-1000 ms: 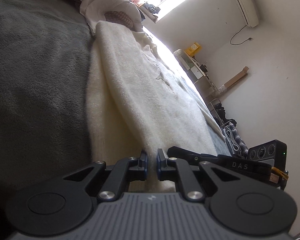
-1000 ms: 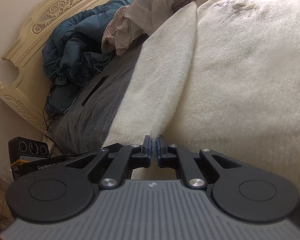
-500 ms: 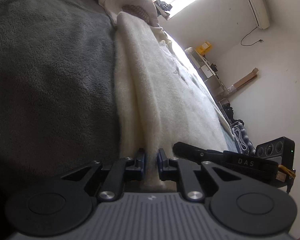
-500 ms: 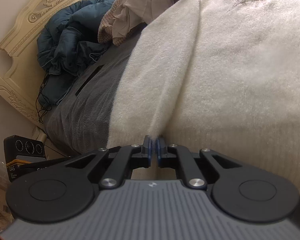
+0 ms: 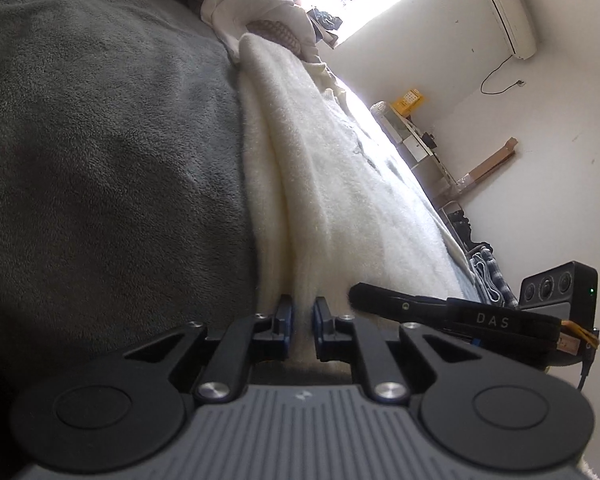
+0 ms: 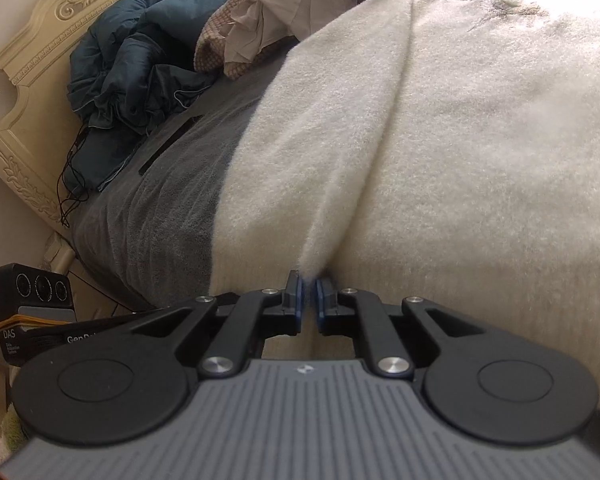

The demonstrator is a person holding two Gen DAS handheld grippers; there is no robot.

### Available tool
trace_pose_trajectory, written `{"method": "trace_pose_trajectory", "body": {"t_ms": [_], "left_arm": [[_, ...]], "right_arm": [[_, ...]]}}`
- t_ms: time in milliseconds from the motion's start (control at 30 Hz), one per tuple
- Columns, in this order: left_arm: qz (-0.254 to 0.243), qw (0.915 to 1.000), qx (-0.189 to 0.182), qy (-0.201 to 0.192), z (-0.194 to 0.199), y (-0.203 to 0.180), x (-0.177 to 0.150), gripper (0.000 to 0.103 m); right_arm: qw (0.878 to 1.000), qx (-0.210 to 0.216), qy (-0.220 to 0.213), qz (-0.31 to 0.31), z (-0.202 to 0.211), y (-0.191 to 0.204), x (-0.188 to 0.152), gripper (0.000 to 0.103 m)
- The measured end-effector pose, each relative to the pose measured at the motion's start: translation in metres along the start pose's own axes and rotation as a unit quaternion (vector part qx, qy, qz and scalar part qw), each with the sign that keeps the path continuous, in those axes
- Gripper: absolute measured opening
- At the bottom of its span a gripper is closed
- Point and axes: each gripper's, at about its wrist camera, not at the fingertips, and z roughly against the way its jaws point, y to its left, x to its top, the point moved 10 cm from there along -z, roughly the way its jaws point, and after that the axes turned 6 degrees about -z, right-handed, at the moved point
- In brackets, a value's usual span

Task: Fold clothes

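A bed fills both views, covered by a grey blanket [image 5: 100,160]. It takes the left half of the left wrist view and a lower-left wedge of the right wrist view.

On the blanket lies a cream fleece garment [image 6: 480,152], the thing being folded. In the left wrist view it runs as a long band from bottom centre up toward the bright window at the top. In the right wrist view it spreads across the centre and right. Its long axis runs straight away from both tools, toward the top of each frame.

A heap of other clothes [image 6: 140,60], dark teal and beige, sits at the upper left of the right wrist view, against a carved headboard [image 6: 32,60].

The left tool [image 5: 302,314] is at bottom centre of its view. Its jaws are opening, with a ridge of the cream fabric between them; the pads look only lightly against it. The right tool [image 6: 308,294] sits likewise at bottom centre. Its jaws are opening too, a narrow gap showing, with a pinched point of fleece just at the tips.

The garment's near edge lies directly ahead of both tools, so neither hand seems nearer. The fold looks laid down and both tools appear to be releasing it.
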Motion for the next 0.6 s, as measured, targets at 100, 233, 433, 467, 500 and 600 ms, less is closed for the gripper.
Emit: {"method": "trace_pose_trajectory", "body": {"t_ms": [100,233,433,467,500,600], "left_arm": [[0.004,0.9997,-0.021,-0.009,0.009,-0.001,0.010,0.039],[-0.002,0.9986,-0.032,-0.042,0.018,0.000,0.044,0.043],[-0.025,0.9962,-0.011,-0.082,-0.009,0.007,0.116,0.048],[-0.027,0.9958,0.002,-0.087,-0.020,0.010,0.128,0.049],[-0.027,0.9954,0.012,-0.091,-0.031,0.013,0.140,0.049],[-0.016,0.9955,0.028,-0.089,-0.061,0.026,0.168,0.049]], "right_arm": [[1.000,0.009,0.007,-0.007,0.011,-0.003,0.011,0.020],[1.000,0.003,-0.021,-0.016,0.026,-0.012,0.055,0.038],[0.997,-0.008,-0.067,-0.037,0.010,-0.029,0.154,0.043],[0.996,-0.014,-0.073,-0.039,0.001,-0.034,0.173,0.043],[0.996,-0.017,-0.077,-0.044,-0.009,-0.039,0.192,0.043],[0.994,-0.015,-0.079,-0.069,-0.044,-0.057,0.242,0.043]]}}
